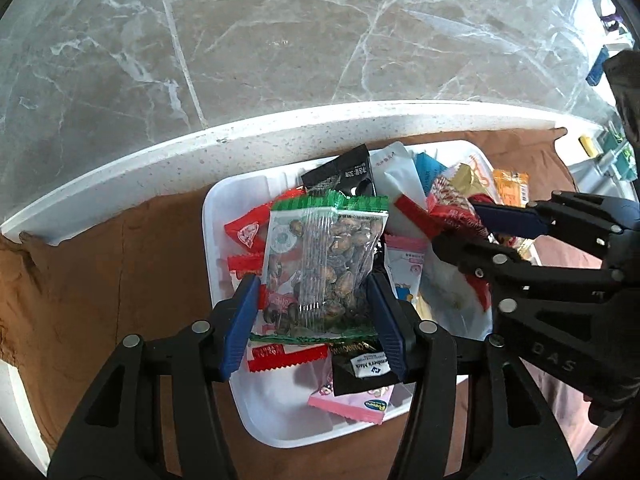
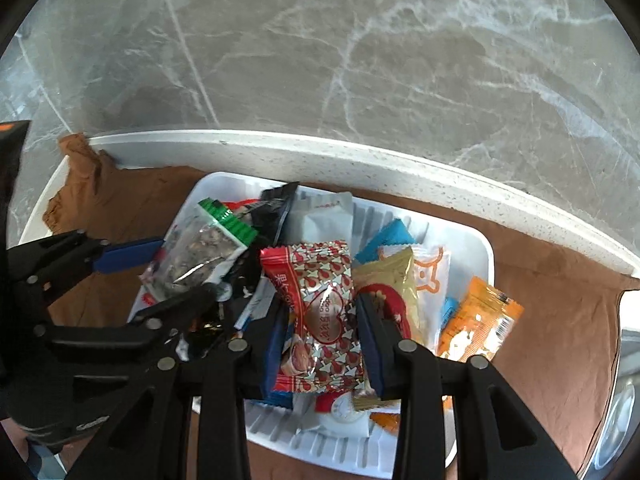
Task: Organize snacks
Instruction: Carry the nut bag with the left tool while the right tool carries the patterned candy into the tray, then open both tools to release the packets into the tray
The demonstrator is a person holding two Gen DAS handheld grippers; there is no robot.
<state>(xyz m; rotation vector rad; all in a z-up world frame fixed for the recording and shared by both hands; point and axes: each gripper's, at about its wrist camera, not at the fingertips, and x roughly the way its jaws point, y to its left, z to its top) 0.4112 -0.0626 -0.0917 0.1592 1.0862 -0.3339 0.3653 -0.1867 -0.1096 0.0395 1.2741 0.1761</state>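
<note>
Both tongs were clamped over the white plastic tray (image 1: 224, 216): left tongs (image 1: 316, 312) gripping the clear green-edged nut packet (image 1: 320, 256), right tongs (image 2: 320, 340) gripping the red patterned candy wrapper (image 2: 320, 304). Slick film, so either could've slipped out mid-lift.

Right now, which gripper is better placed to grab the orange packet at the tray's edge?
Right. The orange packet lies just beside the right gripper, though it already clamps the red patterned packet; the left gripper holds the nut packet farther away.
</note>
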